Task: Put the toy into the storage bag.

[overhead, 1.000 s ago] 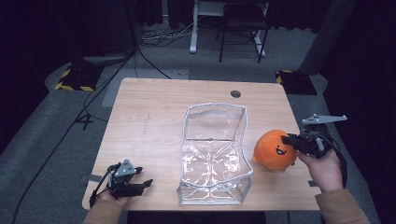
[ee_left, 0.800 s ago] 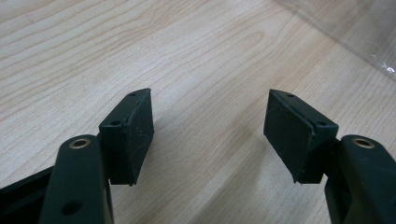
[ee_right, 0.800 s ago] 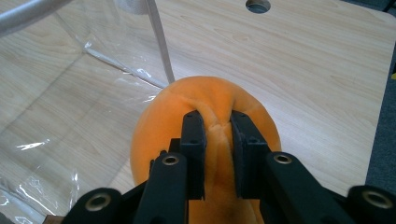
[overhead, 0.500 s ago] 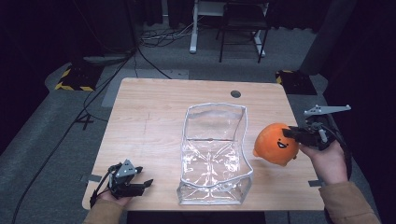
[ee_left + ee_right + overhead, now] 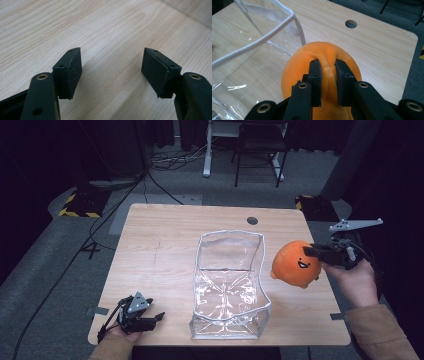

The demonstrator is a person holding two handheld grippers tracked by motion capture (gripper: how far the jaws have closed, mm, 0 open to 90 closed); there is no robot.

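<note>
My right claw (image 5: 311, 253) is clenched on the orange plush (image 5: 296, 263): in the right gripper view both jaws pinch a fold of its soft back, and the fabric bunches up between the pads. In the high view the plush hangs clear of the table (image 5: 165, 240), its little black face turned toward me, just beside the right wall of the clear bag (image 5: 231, 285) and near that wall's upper rim. My right hand (image 5: 355, 280) sits behind the claw, out past the table's right edge.

The bag stands open in the middle of the table, its white-piped rim bent and its clear walls creased. In the right gripper view that rim curves past to the left of the plush, apart from it, with the round hole (image 5: 351, 24) in the table farther off.

My left claw (image 5: 145, 319) rests low at the table's near left corner, well apart from the bag. In the left gripper view its jaws stand wide and released, with bare wood between the two pads (image 5: 71, 72).
</note>
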